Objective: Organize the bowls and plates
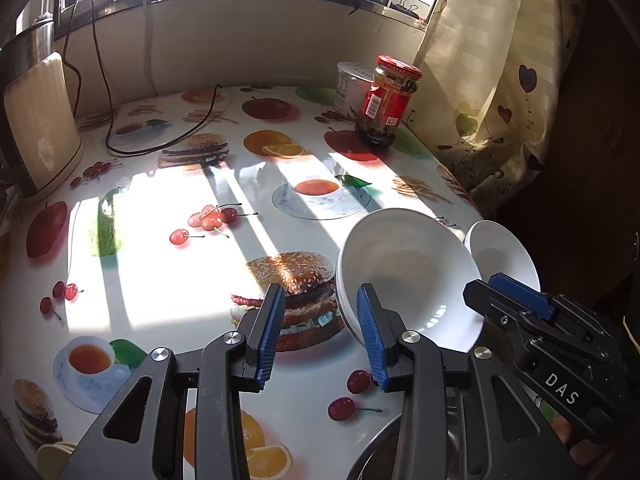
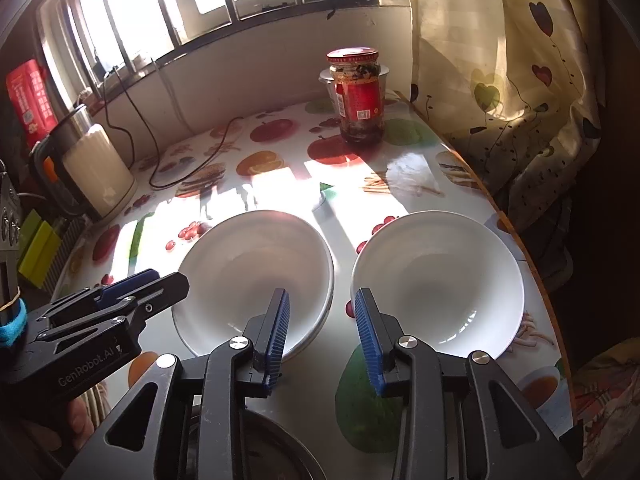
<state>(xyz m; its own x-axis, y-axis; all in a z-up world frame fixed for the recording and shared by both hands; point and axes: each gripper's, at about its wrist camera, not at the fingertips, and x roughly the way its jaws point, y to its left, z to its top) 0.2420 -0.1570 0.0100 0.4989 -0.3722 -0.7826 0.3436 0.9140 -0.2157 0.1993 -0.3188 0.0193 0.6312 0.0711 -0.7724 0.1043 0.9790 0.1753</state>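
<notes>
1. On the surface point(image 2: 312, 400), near its front right edge, two white bowls sit side by side, apart: the left bowl point(image 2: 256, 276), which looks like a stack of two, and the right bowl point(image 2: 440, 280).
2. Left hand-held gripper point(image 1: 320, 332): jaws apart, nothing between them. Its right finger point(image 1: 370, 332) sits at the left bowl's near-left rim; I cannot tell whether it touches.
3. Right hand-held gripper point(image 2: 322, 336): jaws apart, empty, aimed at the bare strip between the two bowls, each finger close to a rim.
4. No earlier view exists to compare, so I judge only that a grasp on a rim comes next.
5. Risk: the glazed rims are smooth and thin; a shallow pinch could let a bowl slip and tip.
6. Risk: the right bowl lies close to the surface's edge, so a sideways nudge could push it off.
7. Risk: the two grippers are near each other and could collide if both reach inward.
8. Risk: lifting only the top of the stack could drag the lower bowl along.
9. Well back, a jar point(image 2: 358, 96) and a kettle point(image 2: 98, 168) stand clear of this work.
</notes>
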